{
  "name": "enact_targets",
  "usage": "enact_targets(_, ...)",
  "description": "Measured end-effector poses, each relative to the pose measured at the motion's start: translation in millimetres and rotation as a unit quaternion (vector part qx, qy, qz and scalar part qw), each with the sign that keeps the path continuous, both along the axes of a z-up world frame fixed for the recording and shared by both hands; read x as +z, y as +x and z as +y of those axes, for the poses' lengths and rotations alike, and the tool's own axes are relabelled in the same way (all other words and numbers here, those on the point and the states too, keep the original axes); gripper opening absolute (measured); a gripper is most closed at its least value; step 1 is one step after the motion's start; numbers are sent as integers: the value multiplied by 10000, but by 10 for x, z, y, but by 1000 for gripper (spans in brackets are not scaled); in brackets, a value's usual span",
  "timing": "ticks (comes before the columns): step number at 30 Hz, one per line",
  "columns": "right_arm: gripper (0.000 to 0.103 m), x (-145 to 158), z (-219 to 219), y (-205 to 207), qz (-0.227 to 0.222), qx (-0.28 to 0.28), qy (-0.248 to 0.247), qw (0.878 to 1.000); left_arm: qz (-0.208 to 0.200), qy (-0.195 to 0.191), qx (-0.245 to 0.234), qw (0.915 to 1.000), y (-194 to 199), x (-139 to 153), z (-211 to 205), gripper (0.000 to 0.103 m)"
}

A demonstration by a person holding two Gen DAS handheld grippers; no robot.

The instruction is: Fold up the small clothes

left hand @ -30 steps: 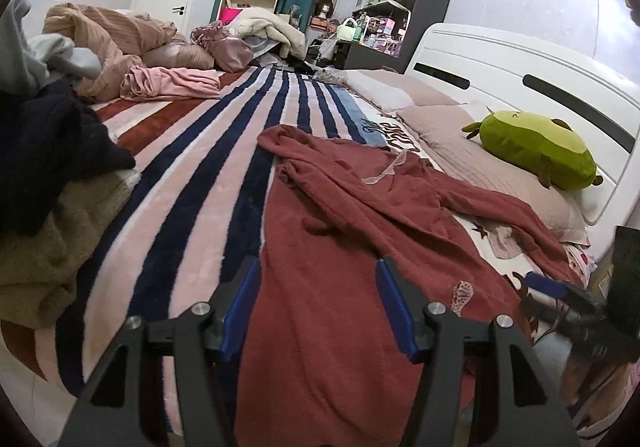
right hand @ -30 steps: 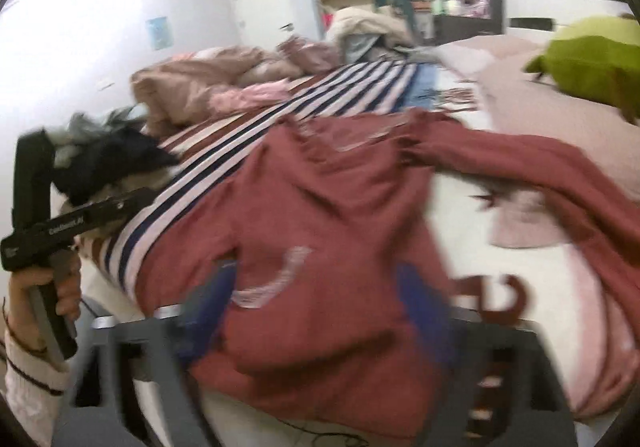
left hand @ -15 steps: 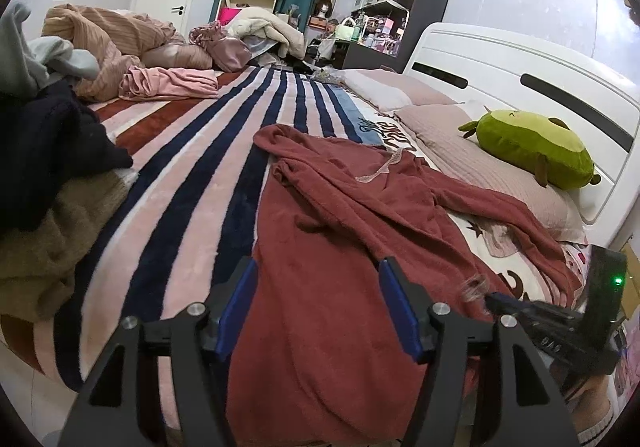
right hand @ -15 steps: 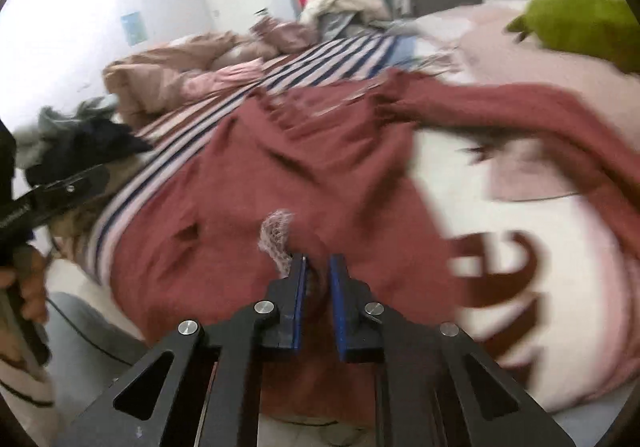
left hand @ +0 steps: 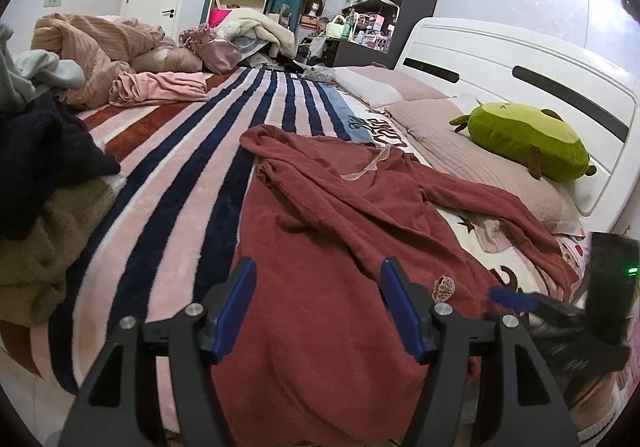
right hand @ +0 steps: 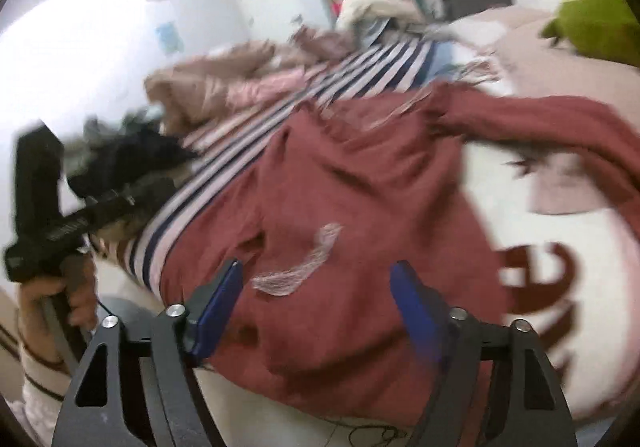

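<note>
Two tools apart over a red garment on the bed

Two blue pads of the left tool (left hand: 316,307) stand apart and are widening, nothing pinched between them, above the near hem of the red garment (left hand: 320,247). That garment lies spread on the striped blanket (left hand: 168,183), one sleeve reaching toward the green plush toy (left hand: 528,143).

Right wrist view, blurred: the right tool (right hand: 316,303) is opening, released, over the garment's lace patch (right hand: 300,267). At the left a hand (right hand: 52,295) grips the other tool's handle.
</note>
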State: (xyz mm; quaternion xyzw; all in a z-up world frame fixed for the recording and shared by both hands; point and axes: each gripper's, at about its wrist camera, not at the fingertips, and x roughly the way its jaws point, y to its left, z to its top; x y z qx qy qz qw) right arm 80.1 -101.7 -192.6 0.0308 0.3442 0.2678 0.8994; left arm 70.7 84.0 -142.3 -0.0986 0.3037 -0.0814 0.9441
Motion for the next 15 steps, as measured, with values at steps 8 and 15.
enact_targets(8,52,-245,189,28,-183,-486,-854,9950,47,-32,-2,10000,-8,-40,39,63)
enact_targets(15,4,-147,-263,-6,-122,-824,-351,9959,61,-47,-85,9999,12,-55,-8,63)
